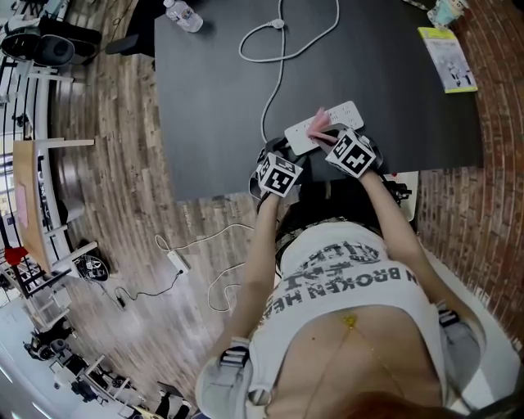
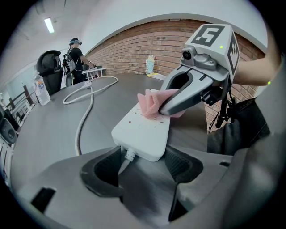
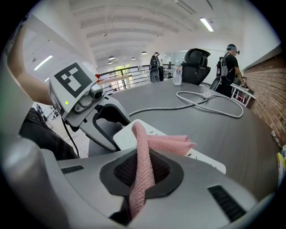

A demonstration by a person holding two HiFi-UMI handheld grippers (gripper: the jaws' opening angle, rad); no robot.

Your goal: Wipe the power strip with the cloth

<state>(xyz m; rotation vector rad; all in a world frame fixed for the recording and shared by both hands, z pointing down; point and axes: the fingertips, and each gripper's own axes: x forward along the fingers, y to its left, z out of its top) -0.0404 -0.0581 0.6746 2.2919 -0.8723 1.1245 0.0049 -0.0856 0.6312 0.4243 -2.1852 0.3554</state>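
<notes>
A white power strip (image 1: 327,124) lies near the front edge of the black table (image 1: 213,106), and its cord (image 1: 274,74) loops away toward the back. My left gripper (image 2: 140,154) holds the strip's cord end (image 2: 143,132) between its two pads. My right gripper (image 3: 145,167) is shut on a pink cloth (image 3: 170,143), which drapes onto the top of the strip (image 3: 203,159). In the head view the left gripper (image 1: 288,157) sits at the strip's near end. The right gripper (image 1: 334,137) is beside it, over the cloth (image 1: 319,123).
A water bottle (image 1: 182,15) stands at the table's back left. A yellow-green leaflet (image 1: 448,57) and a cup (image 1: 446,10) are at the back right. A second strip with its cable (image 1: 176,260) lies on the wooden floor. People stand far behind (image 2: 76,56).
</notes>
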